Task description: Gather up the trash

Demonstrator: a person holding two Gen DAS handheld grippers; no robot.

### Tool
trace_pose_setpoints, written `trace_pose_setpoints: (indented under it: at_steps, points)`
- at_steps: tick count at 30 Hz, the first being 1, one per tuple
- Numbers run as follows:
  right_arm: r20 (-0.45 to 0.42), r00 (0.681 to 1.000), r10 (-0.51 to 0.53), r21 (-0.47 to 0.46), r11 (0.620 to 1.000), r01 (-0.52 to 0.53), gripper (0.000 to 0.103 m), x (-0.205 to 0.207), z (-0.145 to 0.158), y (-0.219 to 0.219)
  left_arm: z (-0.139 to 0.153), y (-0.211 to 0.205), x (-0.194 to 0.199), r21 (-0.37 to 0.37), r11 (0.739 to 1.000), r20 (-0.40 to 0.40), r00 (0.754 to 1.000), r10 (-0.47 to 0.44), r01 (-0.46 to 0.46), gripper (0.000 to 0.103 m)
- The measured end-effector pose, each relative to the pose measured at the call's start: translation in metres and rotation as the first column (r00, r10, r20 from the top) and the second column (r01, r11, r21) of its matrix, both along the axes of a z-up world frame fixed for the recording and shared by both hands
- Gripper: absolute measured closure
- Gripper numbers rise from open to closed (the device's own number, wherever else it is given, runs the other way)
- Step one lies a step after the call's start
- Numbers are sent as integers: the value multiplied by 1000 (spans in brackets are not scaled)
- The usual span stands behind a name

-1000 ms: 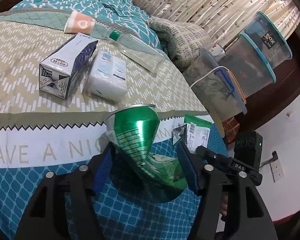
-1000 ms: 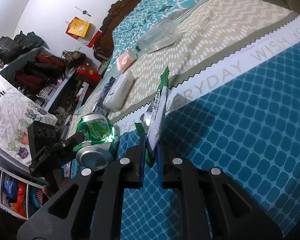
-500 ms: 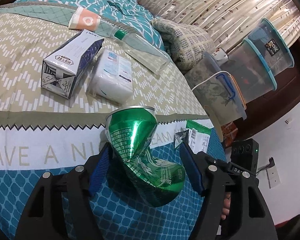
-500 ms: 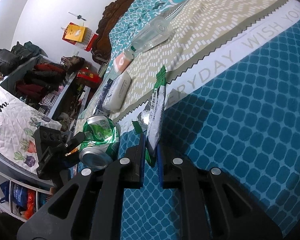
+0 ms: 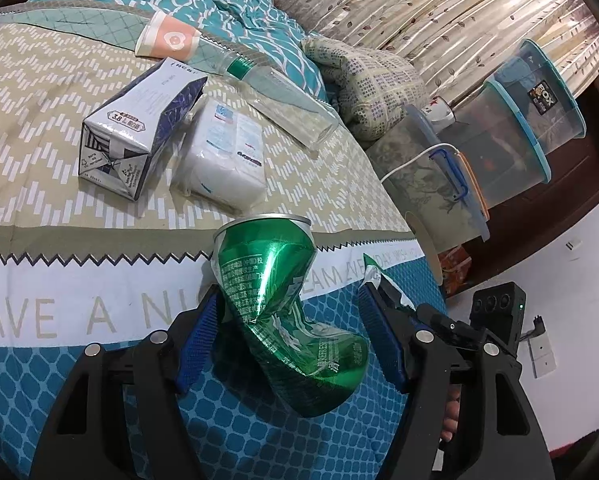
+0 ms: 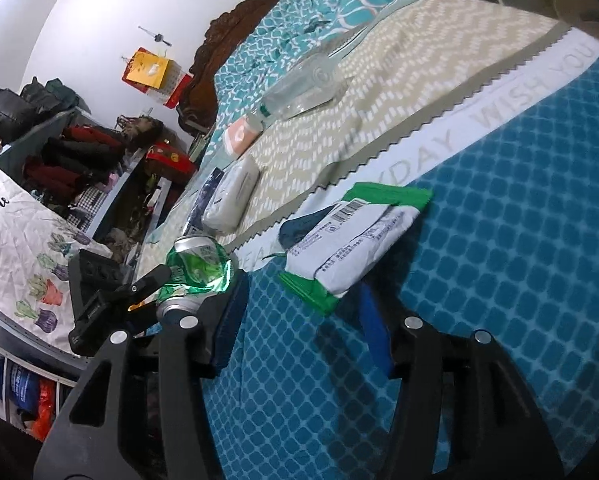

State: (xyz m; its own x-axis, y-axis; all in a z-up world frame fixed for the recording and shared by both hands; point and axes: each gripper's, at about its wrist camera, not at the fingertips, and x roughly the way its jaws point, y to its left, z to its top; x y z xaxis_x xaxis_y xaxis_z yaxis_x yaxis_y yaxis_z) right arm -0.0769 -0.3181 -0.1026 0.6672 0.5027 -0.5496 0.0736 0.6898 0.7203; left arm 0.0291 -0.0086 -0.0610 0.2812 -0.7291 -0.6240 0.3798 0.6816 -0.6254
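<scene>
A crushed green can (image 5: 283, 312) hangs just above the blue patterned bedspread (image 5: 99, 380). My left gripper (image 5: 289, 300) is shut on it, a blue pad on either side. In the right wrist view the same can (image 6: 197, 272) shows at the left. My right gripper (image 6: 301, 300) has its jaws opening. A white and green snack wrapper (image 6: 351, 240) lies flat on the bedspread just ahead of its fingertips, with neither pad pressing on it. From the left wrist view only a corner of that wrapper (image 5: 373, 272) shows behind the right finger.
Further up the bed lie a milk carton (image 5: 139, 128), a white tissue pack (image 5: 227, 160), a clear plastic bottle (image 5: 283, 104) and a paper cup (image 5: 167, 42). Stacked storage boxes (image 5: 519, 128) stand past the bed's right edge. Shelves with clothes (image 6: 71, 152) line the other side.
The right jaws have opened. The wrapper, held upright between them before, has dropped flat onto the bedspread. The left gripper keeps the can in the same place.
</scene>
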Motion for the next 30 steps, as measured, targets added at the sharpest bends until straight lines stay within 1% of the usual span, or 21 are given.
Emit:
trace_pose_setpoints:
  at_steps: [3, 6, 8, 12, 15, 17, 19, 20, 21, 22, 25, 27, 30]
  points:
    - [-19, 1000, -24, 30, 999, 24, 45, -2, -5, -11, -1, -3, 0, -2, 1000, -9, 1000, -10, 10, 37]
    - [-19, 999, -33, 70, 997, 34, 44, -4, -6, -18, 0, -9, -2, -1, 1000, -16, 1000, -24, 24, 37]
    - [-14, 999, -33, 85, 996, 34, 39, -5, -6, -21, 1, -11, -4, -2, 1000, -16, 999, -30, 30, 37]
    - [-14, 998, -53, 106, 993, 54, 39, -5, -8, -32, 1, -12, -7, -3, 1000, -20, 999, -30, 30, 36]
    - [-23, 999, -48, 91, 995, 50, 44, 0, -8, -30, 1, -13, -8, 7, 1000, -12, 1000, -29, 29, 37]
    - [-38, 998, -41, 80, 996, 44, 57, 5, -11, -27, 1, -15, -9, 19, 999, -9, 999, -31, 31, 38]
    - [-43, 999, -33, 77, 996, 36, 66, 11, -13, -22, 1, -18, -11, 36, 999, -3, 999, -39, 39, 49]
    - [-44, 999, -32, 74, 997, 35, 71, 13, -15, -19, 0, -21, -13, 45, 998, -3, 999, -47, 47, 60]
    - [-44, 999, -31, 69, 997, 34, 73, 15, -16, -18, -2, -24, -14, 53, 997, -7, 998, -55, 55, 68]
    - [-47, 999, -27, 69, 997, 30, 78, 17, -17, -16, -4, -26, -14, 57, 997, -11, 998, -58, 59, 74]
    - [-46, 999, -13, 56, 998, 15, 79, 21, -17, -12, -5, -31, -14, 52, 996, -11, 997, -71, 72, 75]
    - [-42, 999, -4, 47, 999, 6, 76, 23, -14, -12, -2, -36, -14, 61, 995, 2, 997, -81, 81, 76]
    - [-44, 999, -11, 49, 999, 13, 76, 24, -10, -15, 0, -43, -12, 53, 994, 1, 996, -95, 95, 79]
